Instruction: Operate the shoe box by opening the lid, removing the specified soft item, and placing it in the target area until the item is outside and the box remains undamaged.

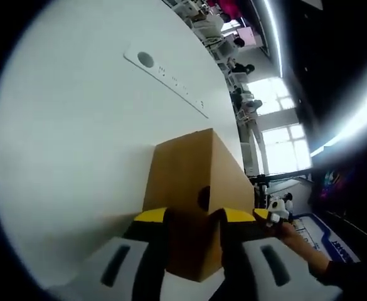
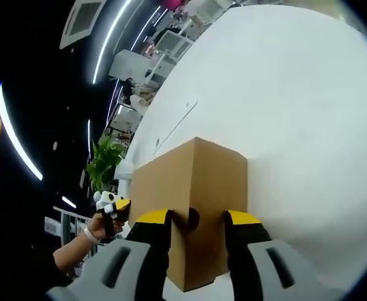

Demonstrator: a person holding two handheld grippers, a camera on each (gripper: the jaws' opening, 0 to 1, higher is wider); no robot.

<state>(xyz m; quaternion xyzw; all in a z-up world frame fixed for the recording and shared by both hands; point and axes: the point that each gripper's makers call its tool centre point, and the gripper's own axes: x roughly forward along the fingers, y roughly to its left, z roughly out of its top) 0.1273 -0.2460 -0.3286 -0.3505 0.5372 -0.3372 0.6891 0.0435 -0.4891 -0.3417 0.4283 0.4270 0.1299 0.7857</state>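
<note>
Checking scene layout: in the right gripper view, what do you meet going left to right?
Green leafy potted plant → other yellow-tipped tongs held in a person's hand → brown cardboard shoe box → white tabletop.

Shoe box [image 1: 192, 188] on table [image 1: 76, 125] — tongs at opposite ends.

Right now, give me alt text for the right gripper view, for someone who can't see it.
A closed brown cardboard shoe box on a white table sits corner-on between the open yellow-tipped jaws of the right tool, a round hole in its near end. At lower left a person's hand holds the left tool, apart from the box, near a green plant.
</note>
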